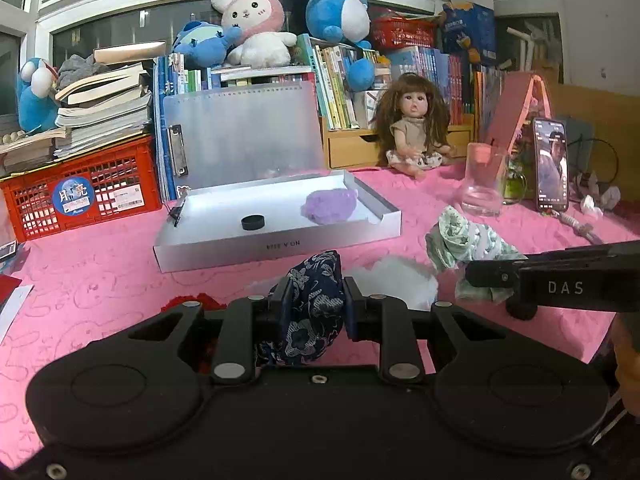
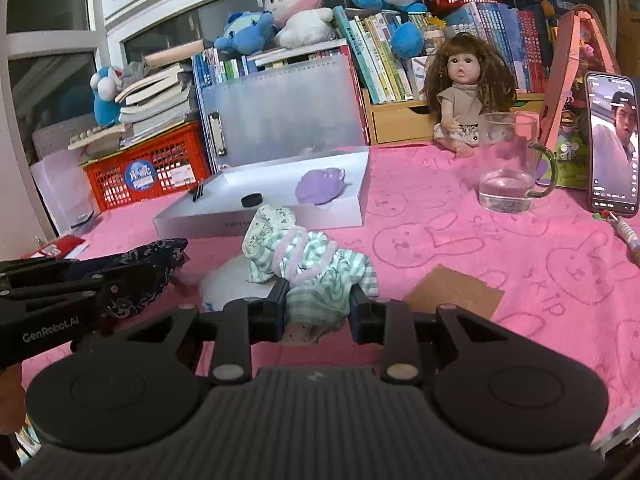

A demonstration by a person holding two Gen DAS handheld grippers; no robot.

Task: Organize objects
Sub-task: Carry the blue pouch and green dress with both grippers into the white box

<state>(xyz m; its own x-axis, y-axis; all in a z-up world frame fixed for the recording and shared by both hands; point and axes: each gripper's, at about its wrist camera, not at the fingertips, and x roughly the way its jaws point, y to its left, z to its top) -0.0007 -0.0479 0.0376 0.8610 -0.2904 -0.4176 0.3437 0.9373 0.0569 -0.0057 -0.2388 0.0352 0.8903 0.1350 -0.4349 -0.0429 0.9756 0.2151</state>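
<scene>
Left gripper jaws clamp navy floral cloth; right gripper jaws clamp green checked cloth.

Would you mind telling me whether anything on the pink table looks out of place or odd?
A binder clip is clamped upright on the left wall of the white box, and a brown cardboard piece lies loose on the cloth. Nothing looks spilled or damaged.
</scene>
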